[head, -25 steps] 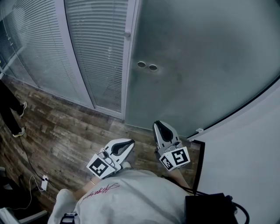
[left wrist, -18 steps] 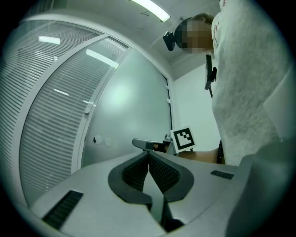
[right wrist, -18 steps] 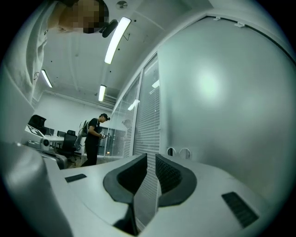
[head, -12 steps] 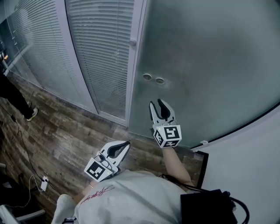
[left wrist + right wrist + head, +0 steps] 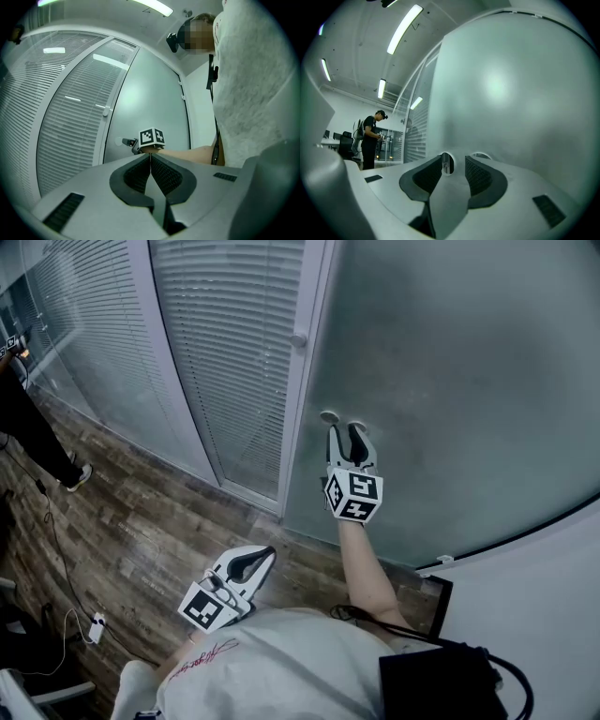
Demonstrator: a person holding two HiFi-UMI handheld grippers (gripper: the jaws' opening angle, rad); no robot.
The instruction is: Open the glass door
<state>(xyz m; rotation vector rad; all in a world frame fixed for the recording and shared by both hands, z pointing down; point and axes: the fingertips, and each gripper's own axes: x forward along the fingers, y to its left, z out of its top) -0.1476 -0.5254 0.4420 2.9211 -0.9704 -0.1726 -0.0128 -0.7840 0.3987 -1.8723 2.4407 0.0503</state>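
Note:
The frosted glass door (image 5: 450, 381) fills the upper right of the head view. It carries round metal fittings; one fitting (image 5: 329, 416) shows just left of my right gripper (image 5: 343, 429), which reaches level to the door with its tips at the fittings. Its jaws have just been opening. In the right gripper view a round fitting (image 5: 447, 163) shows in the gap of the right gripper (image 5: 454, 161), with no pad pressing on it, and a second fitting (image 5: 479, 155) lies beyond the right jaw. My left gripper (image 5: 270, 551) hangs low by my body, shut and empty (image 5: 150, 155).
A glass wall with white blinds (image 5: 234, 362) adjoins the door on the left, with a small knob (image 5: 298, 339) on its frame. Wood floor (image 5: 122, 521) lies below, with a cable and power strip (image 5: 97, 622). A person (image 5: 371, 138) stands off to the left. A white wall (image 5: 544, 596) curves at right.
My right gripper has reached forward from near my body to the door's round fittings, and its jaws have gone from shut to open. The left gripper has shifted a little.

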